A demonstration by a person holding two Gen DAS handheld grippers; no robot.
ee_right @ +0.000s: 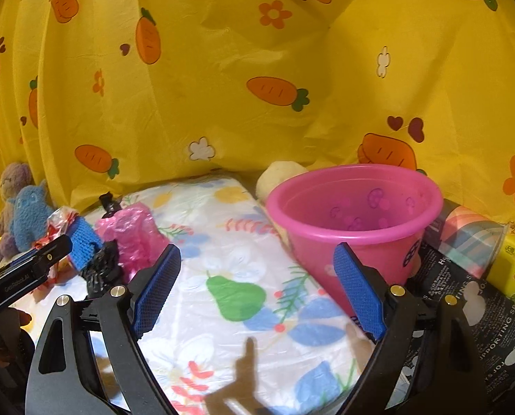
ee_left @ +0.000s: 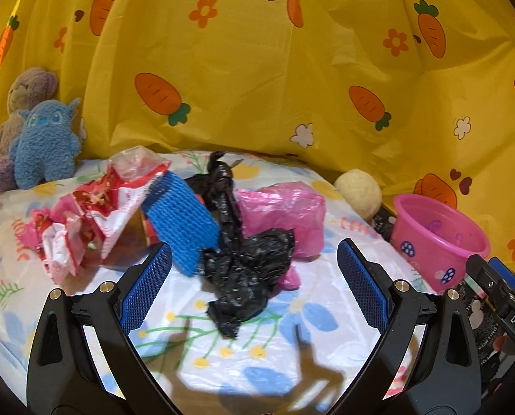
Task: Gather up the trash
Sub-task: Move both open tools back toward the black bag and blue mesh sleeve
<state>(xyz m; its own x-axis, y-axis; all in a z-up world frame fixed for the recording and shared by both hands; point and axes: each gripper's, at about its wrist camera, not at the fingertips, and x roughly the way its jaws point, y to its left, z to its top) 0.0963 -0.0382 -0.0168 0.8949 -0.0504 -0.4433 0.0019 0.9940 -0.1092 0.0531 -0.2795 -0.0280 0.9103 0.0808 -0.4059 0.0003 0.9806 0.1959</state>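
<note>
The left tongs [ee_left: 254, 285] stand wide open over the flowered sheet [ee_left: 257, 356] that covers the desk, their blue pads spread to either side of a crumpled black plastic bag [ee_left: 247, 269] and holding nothing. That black bag lies at the near edge of a small heap of trash in the middle of the sheet: a piece of blue foam netting [ee_left: 181, 223] leans against it on the left, a torn red and white wrapper [ee_left: 94, 221] spreads out further left, and a crumpled pink plastic bag [ee_left: 285, 212] sits just behind it on the right. The right tongs [ee_right: 257, 287] are also wide open and empty, hovering over a bare part of the sheet with the pink bucket [ee_right: 354, 221] just beyond the right-hand pad. The bucket stands upright at the right edge of the desk, well apart from the heap, and no trash shows inside it. A blue plush toy [ee_left: 44, 145] and a purple teddy bear [ee_left: 22, 100] sit at the far left against the yellow carrot-print curtain [ee_left: 257, 69]. A cream-coloured ball [ee_left: 359, 190] rests behind the bucket.
</note>
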